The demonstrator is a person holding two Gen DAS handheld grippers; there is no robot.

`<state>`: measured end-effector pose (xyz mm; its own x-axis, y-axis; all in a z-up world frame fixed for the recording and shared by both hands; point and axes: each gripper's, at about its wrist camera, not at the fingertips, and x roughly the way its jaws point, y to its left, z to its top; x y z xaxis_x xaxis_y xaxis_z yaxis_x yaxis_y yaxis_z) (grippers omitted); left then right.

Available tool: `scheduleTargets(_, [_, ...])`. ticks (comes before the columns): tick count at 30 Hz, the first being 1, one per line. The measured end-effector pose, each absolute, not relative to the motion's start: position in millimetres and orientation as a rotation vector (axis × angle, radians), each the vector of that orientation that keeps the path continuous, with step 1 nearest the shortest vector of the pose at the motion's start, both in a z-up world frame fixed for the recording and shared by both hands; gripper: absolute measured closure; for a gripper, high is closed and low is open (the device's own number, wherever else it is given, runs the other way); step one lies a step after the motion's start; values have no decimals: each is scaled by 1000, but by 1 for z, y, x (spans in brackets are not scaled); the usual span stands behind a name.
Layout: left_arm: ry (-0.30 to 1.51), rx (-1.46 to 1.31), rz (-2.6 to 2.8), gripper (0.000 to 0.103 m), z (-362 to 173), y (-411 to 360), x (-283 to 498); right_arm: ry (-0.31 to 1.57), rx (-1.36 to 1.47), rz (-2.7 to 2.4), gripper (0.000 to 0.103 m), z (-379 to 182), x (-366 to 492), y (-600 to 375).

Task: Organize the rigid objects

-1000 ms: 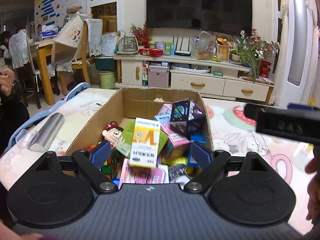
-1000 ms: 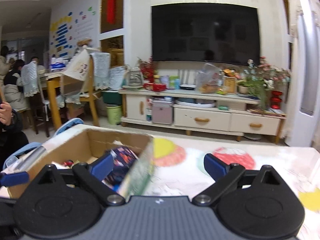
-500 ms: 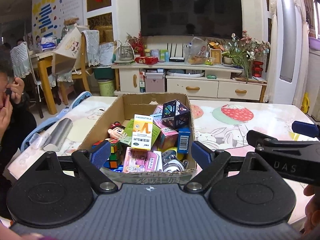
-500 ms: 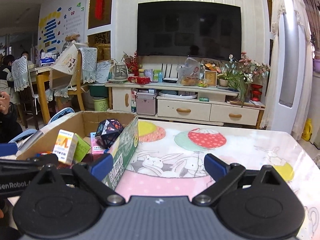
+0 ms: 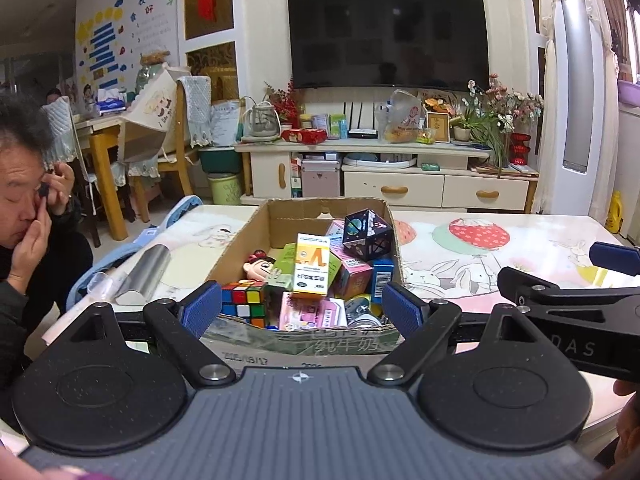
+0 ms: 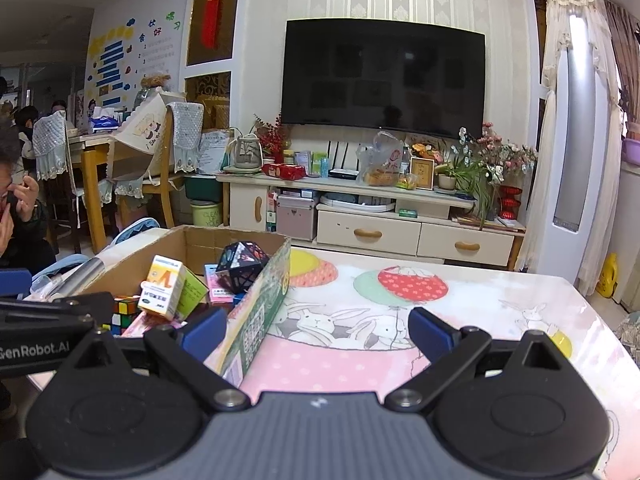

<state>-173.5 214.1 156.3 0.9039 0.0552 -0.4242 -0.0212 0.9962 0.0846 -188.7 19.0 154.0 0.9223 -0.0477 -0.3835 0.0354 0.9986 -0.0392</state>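
A cardboard box (image 5: pixel 256 236) stands on the table, full of small things: a white and yellow medicine box (image 5: pixel 311 270), a dark polyhedron puzzle (image 5: pixel 366 234), a Rubik's cube (image 5: pixel 244 302), a doll head (image 5: pixel 260 266) and pink boxes. My left gripper (image 5: pixel 301 312) is open and empty, held back from the box's near wall. My right gripper (image 6: pixel 316 330) is open and empty, to the right of the box (image 6: pixel 268 304), over the tablecloth. The medicine box (image 6: pixel 162 292) and the puzzle (image 6: pixel 242 266) also show in the right wrist view.
The tablecloth (image 5: pixel 480 256) with rabbit and balloon prints covers the table right of the box. A silvery roll (image 5: pixel 146 270) lies left of the box. A person (image 5: pixel 28 208) sits at the left edge. A TV cabinet (image 6: pixel 360 220) stands behind the table.
Both grippers have drawn back and up from the box, so the whole box and more table now show. Both stay open and empty.
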Motion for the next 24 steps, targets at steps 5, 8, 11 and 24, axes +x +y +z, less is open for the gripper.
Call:
scheduleTargets(5, [430, 77, 44, 0, 156, 216, -175, 388, -40, -44, 6, 156, -194, 26])
scheduleTargets(8, [430, 76, 45, 0, 155, 216, -176, 385, -49, -47, 6, 157, -197, 30])
scheduleTargets(11, [425, 80, 48, 0, 154, 214, -176, 385, -53, -50, 6, 157, -200, 33])
scheduleTargets(24, [401, 74, 50, 0, 155, 214, -181, 371, -66, -56, 6, 160, -208, 39])
